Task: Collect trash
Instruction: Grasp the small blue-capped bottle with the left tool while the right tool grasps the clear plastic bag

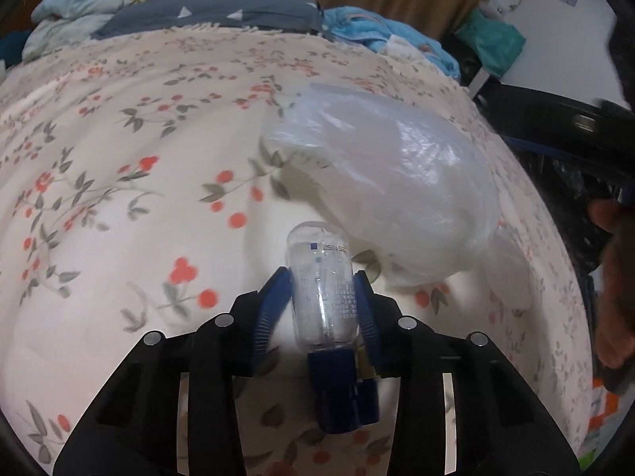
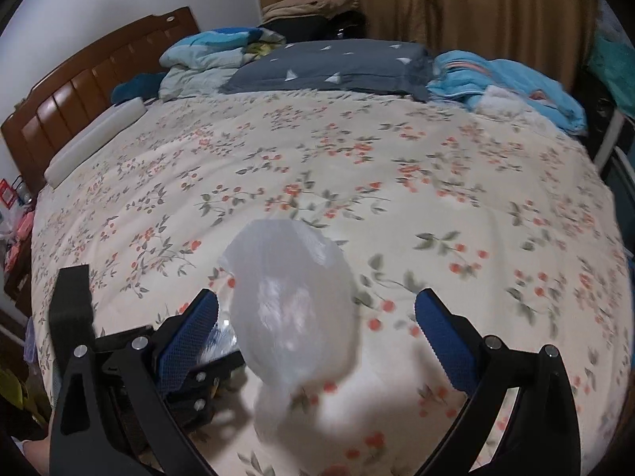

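A small clear plastic bottle (image 1: 323,297) with a dark blue cap lies lengthwise between the blue pads of my left gripper (image 1: 322,275), which is shut on it just above the floral bedspread (image 1: 119,198). Its cap points back toward the camera. A crumpled translucent white plastic bag (image 1: 397,182) lies on the bed, touching the bottle's far end. In the right wrist view the same bag (image 2: 293,309) sits between the wide-apart fingers of my right gripper (image 2: 316,296). That gripper is open and its pads are clear of the plastic.
A grey pillow (image 2: 329,67) and folded blue blankets (image 2: 508,83) line the far side of the bed. The wooden headboard (image 2: 79,95) stands at the left. A person's hand (image 1: 615,277) and dark gear are at the bed's right edge.
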Tool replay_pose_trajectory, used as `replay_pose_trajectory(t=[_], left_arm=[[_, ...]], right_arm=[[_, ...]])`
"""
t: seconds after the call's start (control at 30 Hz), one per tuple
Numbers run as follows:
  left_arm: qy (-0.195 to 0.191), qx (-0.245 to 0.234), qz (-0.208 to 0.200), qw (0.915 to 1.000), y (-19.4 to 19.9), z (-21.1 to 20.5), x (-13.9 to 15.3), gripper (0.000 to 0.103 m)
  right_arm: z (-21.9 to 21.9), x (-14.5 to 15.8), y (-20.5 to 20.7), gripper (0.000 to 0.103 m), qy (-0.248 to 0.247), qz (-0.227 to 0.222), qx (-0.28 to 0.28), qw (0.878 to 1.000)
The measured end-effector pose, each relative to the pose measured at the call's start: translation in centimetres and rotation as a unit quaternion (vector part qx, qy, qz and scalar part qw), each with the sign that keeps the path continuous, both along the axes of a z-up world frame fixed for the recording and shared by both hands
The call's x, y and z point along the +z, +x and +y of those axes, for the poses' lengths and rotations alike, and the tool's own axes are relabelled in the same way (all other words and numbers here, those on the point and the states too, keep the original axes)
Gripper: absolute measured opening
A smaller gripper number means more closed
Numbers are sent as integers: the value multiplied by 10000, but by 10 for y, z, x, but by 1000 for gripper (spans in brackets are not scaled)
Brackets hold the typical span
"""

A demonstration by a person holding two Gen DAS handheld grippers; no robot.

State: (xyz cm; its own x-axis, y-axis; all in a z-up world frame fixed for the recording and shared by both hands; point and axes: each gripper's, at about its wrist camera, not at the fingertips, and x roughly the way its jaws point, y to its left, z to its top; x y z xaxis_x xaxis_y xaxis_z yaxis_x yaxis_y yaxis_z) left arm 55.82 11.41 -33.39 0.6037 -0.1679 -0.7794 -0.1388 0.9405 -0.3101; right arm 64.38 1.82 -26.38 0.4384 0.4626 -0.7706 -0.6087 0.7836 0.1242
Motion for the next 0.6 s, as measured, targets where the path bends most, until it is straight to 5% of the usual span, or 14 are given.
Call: replay_pose_trajectory(t=[0.37,0.4,0.6], left_arm=[[-144,294,-83,9994,-67,42,27,37],[-70,272,-129,9995,-74,42,34,37],[261,238,-365,9987,-111,39,69,37]], right_arm=[[56,-55,20,98,-682,630,200,9955],[57,-59,20,79,-707,709,203,9948],[36,-42,4,76,-145,819,-86,9965]])
